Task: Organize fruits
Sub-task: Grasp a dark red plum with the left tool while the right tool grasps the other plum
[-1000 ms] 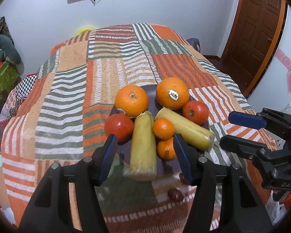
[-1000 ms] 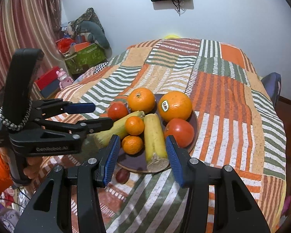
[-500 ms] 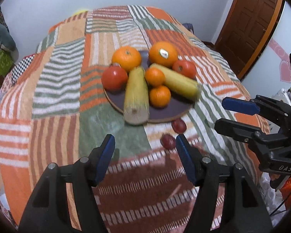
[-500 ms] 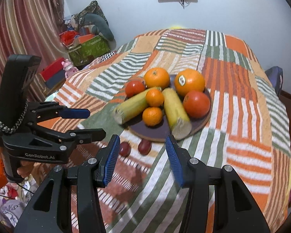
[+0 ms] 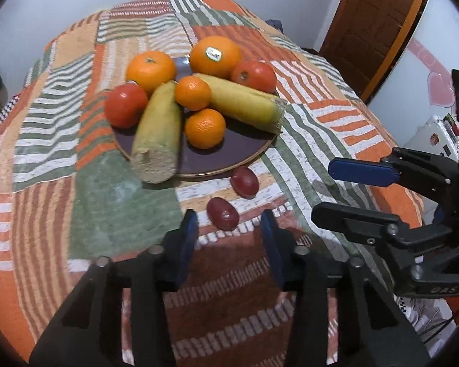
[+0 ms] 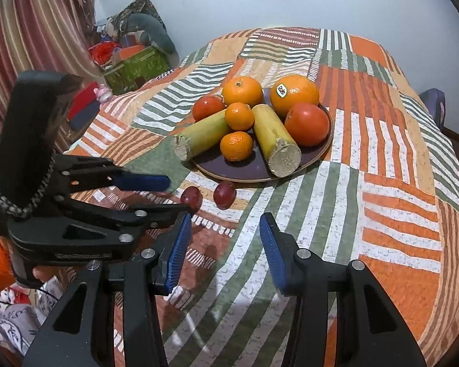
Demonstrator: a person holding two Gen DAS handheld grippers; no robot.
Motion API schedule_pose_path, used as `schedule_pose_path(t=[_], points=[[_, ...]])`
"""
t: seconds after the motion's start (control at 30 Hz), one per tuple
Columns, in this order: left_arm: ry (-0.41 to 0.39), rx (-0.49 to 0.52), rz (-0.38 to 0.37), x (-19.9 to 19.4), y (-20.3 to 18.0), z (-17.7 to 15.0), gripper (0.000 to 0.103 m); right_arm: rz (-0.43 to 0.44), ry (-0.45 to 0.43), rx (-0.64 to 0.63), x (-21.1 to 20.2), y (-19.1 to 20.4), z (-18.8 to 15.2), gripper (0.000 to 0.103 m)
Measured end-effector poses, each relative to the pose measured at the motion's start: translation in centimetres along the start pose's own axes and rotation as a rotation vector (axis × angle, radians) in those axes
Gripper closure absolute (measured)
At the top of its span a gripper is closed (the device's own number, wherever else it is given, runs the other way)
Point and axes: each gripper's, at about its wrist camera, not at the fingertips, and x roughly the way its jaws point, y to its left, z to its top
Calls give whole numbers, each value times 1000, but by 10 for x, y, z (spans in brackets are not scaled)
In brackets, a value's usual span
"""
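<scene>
A dark plate (image 5: 229,169) holds two big oranges (image 5: 151,70), two tomatoes (image 5: 125,105), two small mandarins (image 5: 205,128) and two cut yellow-green stalks (image 5: 159,134). On the cloth in front of the plate lie two red grapes, a near one (image 5: 222,213) and a far one (image 5: 244,182). My left gripper (image 5: 229,229) is closing. The near grape (image 6: 192,197) sits at its fingertips, and the pads do not press it. My right gripper (image 6: 225,232) is open and empty, short of the other grape (image 6: 225,194).
A striped patchwork cloth (image 6: 382,153) covers the round table. The plate (image 6: 251,179) sits mid-table. My right gripper (image 5: 321,191) reaches in from the right in the left wrist view. A brown door (image 5: 376,24) stands back right. Boxes and toys (image 6: 131,64) are piled left of the table.
Both grippers have drawn back from over the plate and sunk toward the cloth. The two grapes now lie just ahead of the fingertips. The left jaws have narrowed.
</scene>
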Motion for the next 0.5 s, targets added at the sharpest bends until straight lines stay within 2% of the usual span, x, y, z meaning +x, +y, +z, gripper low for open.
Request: schedule_pose_path(t=[0.1, 0.23, 0.33, 0.5], points=[[13, -11, 15, 12, 0, 2, 69, -12, 3, -2, 3, -4, 1, 61], [-7, 2, 36, 16, -3, 3, 71, -9, 11, -3, 8, -6, 2, 61], [-12, 15, 59, 17, -3, 3, 81, -8, 22, -9, 14, -5, 3, 61], [-14, 7, 42, 14, 2, 2, 83, 14, 44, -18, 28, 1, 8, 70]])
